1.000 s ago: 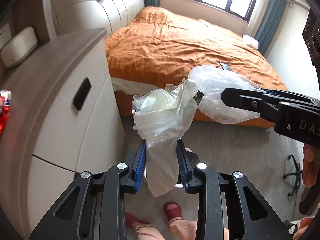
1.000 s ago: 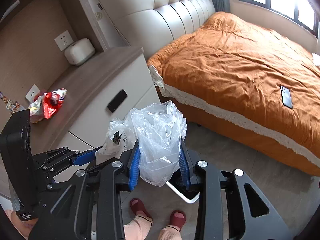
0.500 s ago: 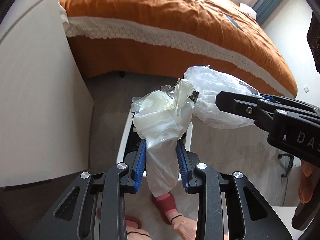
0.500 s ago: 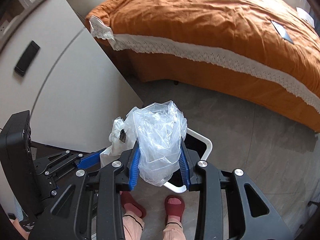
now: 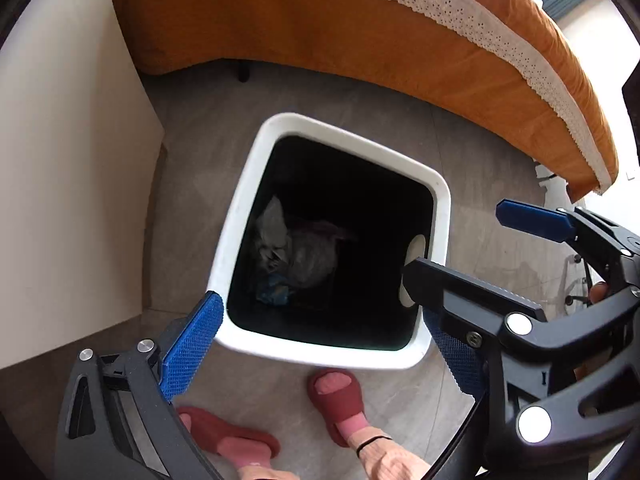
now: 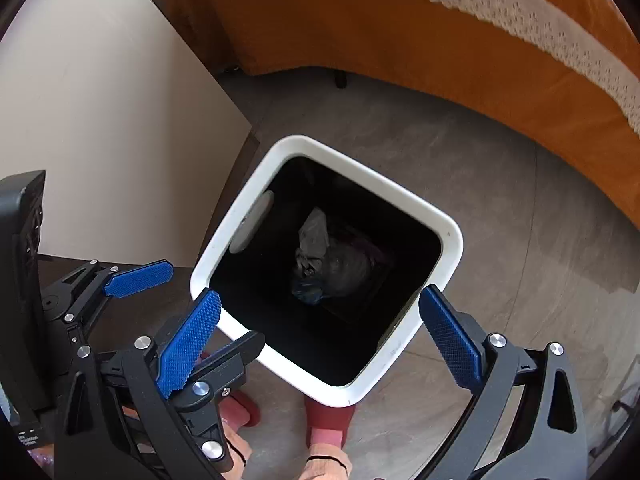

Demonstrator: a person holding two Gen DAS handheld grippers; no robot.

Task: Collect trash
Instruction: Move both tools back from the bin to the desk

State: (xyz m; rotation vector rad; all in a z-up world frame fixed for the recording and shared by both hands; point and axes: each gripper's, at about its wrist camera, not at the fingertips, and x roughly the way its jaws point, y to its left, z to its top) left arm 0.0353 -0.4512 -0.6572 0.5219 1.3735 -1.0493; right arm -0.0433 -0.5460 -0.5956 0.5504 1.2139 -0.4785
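Item: crumpled plastic bags [image 5: 298,254], pale grey and translucent, lying at the bottom of the white trash bin [image 5: 240,216] on its dark liner, with a scrap of blue just beside them; seen again from my right camera [image 6: 328,262], well below the rim. Bin: squarish, white rim, black interior, standing on the grey floor between the pale cabinet [image 5: 68,184] and the orange-skirted bed [image 5: 360,36], my red slippers [image 5: 336,400] just beside its near wall. Left gripper [image 5: 320,344]: jaws spread wide, nothing between the blue pads, one pad just above the bin's near-left corner. Right gripper [image 6: 320,336]: likewise spread and empty, straddling the near rim from above. Pose: both tools held over the bin mouth and tipped steeply down, the right tool crossing into the left camera's field on its right side, the two close together. Risks, as I judge them: the tools are near enough to knock together if I pull either one away carelessly; a lowered pad could catch the rim and tip or shift the light bin; the bags, being loose film, could spring up and need pressing down.
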